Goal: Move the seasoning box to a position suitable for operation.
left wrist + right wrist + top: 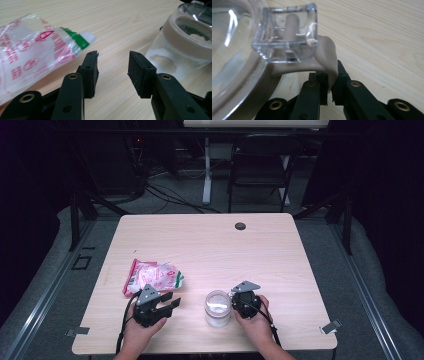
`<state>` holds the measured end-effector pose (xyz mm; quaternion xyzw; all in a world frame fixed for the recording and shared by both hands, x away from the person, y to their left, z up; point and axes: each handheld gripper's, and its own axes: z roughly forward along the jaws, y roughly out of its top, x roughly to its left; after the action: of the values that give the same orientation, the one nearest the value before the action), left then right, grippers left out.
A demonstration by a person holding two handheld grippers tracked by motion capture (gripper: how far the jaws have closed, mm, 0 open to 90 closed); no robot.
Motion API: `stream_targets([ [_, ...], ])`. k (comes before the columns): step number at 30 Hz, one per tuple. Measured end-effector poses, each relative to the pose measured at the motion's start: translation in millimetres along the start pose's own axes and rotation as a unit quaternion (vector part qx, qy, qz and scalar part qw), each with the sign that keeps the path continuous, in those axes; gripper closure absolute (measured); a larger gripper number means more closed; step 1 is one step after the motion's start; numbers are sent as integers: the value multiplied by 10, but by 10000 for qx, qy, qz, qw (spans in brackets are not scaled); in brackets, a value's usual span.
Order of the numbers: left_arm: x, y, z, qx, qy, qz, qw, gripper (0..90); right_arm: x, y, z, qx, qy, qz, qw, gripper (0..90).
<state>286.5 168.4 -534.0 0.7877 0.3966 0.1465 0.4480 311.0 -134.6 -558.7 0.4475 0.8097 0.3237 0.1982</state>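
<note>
We see the right gripper [329, 93] closed on the beige tab [329, 62] of the clear jar [218, 308], the tab pinched between its pads below the transparent clasp [287, 35]. The jar stands upright near the table's front edge, at nine o'clock from the right gripper [236, 301]. The left gripper [113, 72] holds its jaws apart over bare wood, gripping nothing; the jar sits at two o'clock from it, the red-printed plastic bag [32, 57] at ten o'clock, lying flat. The light wooden table [210, 245] stands in a dark room, a folding chair [260, 167] beyond its far edge.
</note>
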Motion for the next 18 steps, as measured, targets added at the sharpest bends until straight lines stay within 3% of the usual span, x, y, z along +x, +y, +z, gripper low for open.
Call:
stream_targets([
  [3, -38, 34, 36, -12, -97, 23, 9999, 603, 23, -15, -9, -49, -25, 131, 9999, 841],
  [10, -89, 109, 102, 8, -181, 107, 9998, 637, -53, -94, -118, -4, 117, 38, 9999, 677],
  [13, -100, 133, 116, -7, -213, 118, 9997, 660, -105, -132, -201, -48, 246, 64, 9997, 664],
  [15, -109, 146, 124, -8, -239, 62, 9997, 687, -163, -153, -291, -31, 509, 208, 9985, 656],
  [18, -122, 155, 143, 21, -311, -4, 9995, 719, -187, -134, -385, -43, 650, 249, 9976, 671],
])
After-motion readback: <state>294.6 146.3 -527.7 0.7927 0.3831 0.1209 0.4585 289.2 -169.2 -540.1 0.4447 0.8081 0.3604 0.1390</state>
